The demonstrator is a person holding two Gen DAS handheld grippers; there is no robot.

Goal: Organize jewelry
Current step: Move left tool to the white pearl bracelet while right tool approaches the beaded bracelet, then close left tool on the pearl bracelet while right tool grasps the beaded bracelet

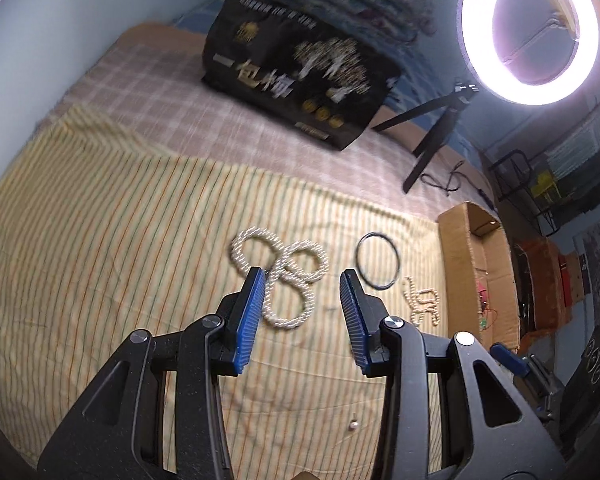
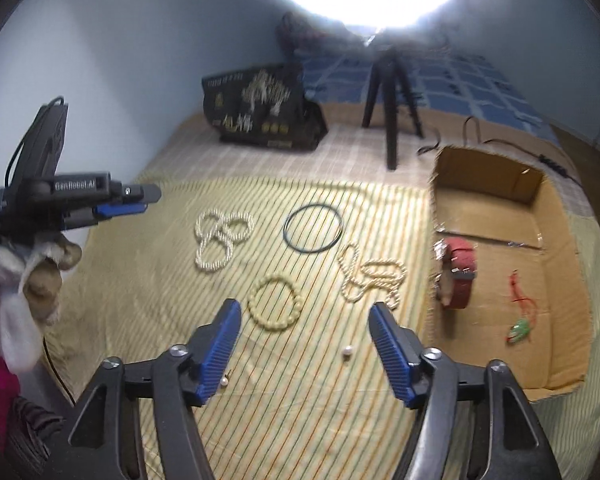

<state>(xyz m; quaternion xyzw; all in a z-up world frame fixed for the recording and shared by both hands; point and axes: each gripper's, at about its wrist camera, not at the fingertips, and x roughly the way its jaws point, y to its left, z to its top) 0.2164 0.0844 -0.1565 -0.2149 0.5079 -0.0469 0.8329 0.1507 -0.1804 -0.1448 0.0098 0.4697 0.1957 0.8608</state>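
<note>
Barely started: strap (image 2: pixel 460 276) and charm (image 2: pixel 520 330) in box (image 2: pixel 560 280) at bed's right edge. Pearl strands (image 2: pixel 222 240), ring (image 2: pixel 313 230), bracelet (image 2: pixel 275 304) loose mid-bed. Left tool (image 1: pixel 304 280), right tool (image 2: pixel 305 312) both apart, holding nothing.

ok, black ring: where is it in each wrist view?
Left wrist: black ring lies right of centre on the striped cloth, just beyond the right fingertip, between the pearl loops and the cardboard box.
Right wrist: black ring lies at centre, beyond the bead bracelet.
Shared landmark: the box sits right of the ring in both.
</note>
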